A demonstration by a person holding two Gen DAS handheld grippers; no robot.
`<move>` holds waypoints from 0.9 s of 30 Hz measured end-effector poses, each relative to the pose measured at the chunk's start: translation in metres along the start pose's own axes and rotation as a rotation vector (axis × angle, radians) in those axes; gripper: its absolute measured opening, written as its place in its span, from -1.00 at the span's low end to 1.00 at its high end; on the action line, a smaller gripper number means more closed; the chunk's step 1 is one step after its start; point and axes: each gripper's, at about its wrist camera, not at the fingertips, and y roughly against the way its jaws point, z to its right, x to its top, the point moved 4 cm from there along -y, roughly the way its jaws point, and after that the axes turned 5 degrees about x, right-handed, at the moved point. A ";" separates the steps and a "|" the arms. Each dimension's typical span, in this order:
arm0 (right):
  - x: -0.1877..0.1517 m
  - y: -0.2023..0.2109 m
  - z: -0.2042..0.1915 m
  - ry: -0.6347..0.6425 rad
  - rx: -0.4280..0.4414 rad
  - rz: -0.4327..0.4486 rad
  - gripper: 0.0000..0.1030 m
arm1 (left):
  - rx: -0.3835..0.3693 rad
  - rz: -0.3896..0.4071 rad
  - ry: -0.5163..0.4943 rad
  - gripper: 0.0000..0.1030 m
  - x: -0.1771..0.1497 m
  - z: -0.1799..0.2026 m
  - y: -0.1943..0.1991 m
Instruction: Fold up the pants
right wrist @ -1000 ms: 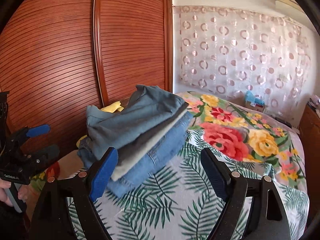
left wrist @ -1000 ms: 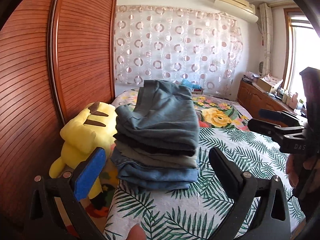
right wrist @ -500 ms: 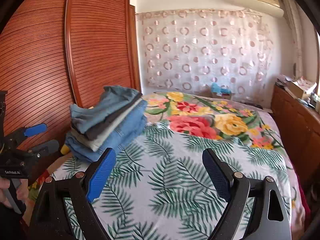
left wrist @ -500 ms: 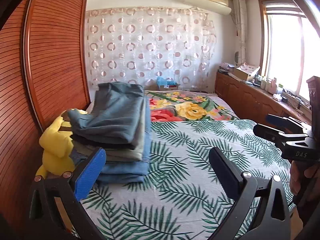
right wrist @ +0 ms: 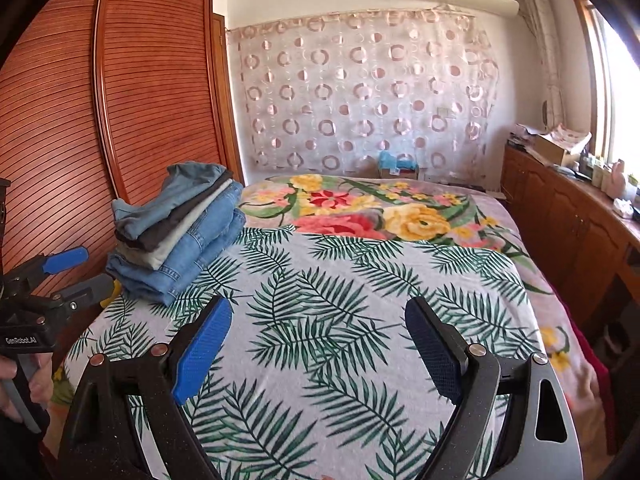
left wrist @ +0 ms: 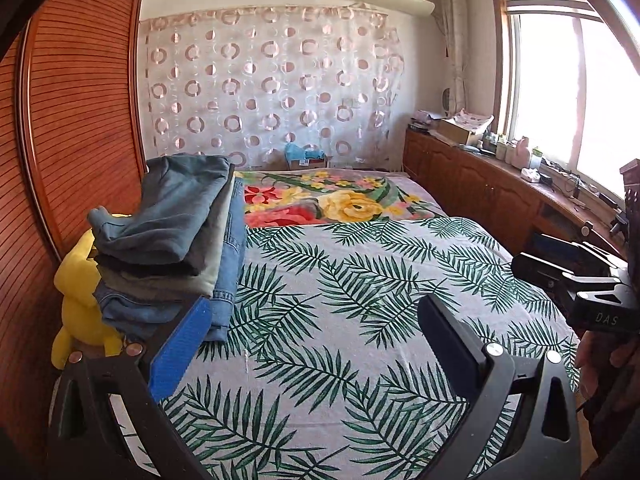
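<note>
Though perhaps denim, soft folded pants (left wrist: 172, 248).

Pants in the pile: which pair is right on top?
The grey-blue pants sit on top of the stack, above a dark pair, a pale grey pair and the brighter blue jeans at the bottom.

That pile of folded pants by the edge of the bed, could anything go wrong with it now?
The pile of folded pants leans unevenly near the bed's left edge, so it might topple toward the yellow plush toy. Both the left tool and the right tool are open and empty, so neither steadies it.
</note>
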 end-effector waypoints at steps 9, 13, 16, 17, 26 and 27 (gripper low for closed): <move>-0.002 0.027 -0.002 -0.028 -0.049 0.027 0.94 | -0.018 0.030 -0.010 0.99 0.013 0.016 0.020; -0.003 0.042 -0.006 -0.027 -0.067 0.058 0.98 | -0.018 0.052 -0.014 0.99 0.023 0.019 0.032; -0.003 0.054 -0.009 -0.026 -0.088 0.081 0.98 | -0.017 0.072 -0.016 0.99 0.031 0.021 0.042; -0.003 0.057 -0.010 -0.028 -0.090 0.089 0.98 | -0.015 0.075 -0.017 0.99 0.032 0.021 0.044; -0.009 0.076 -0.018 -0.021 -0.116 0.126 0.98 | -0.016 0.112 -0.020 0.99 0.043 0.022 0.064; -0.010 0.077 -0.019 -0.021 -0.119 0.130 0.98 | -0.017 0.114 -0.020 0.99 0.044 0.022 0.065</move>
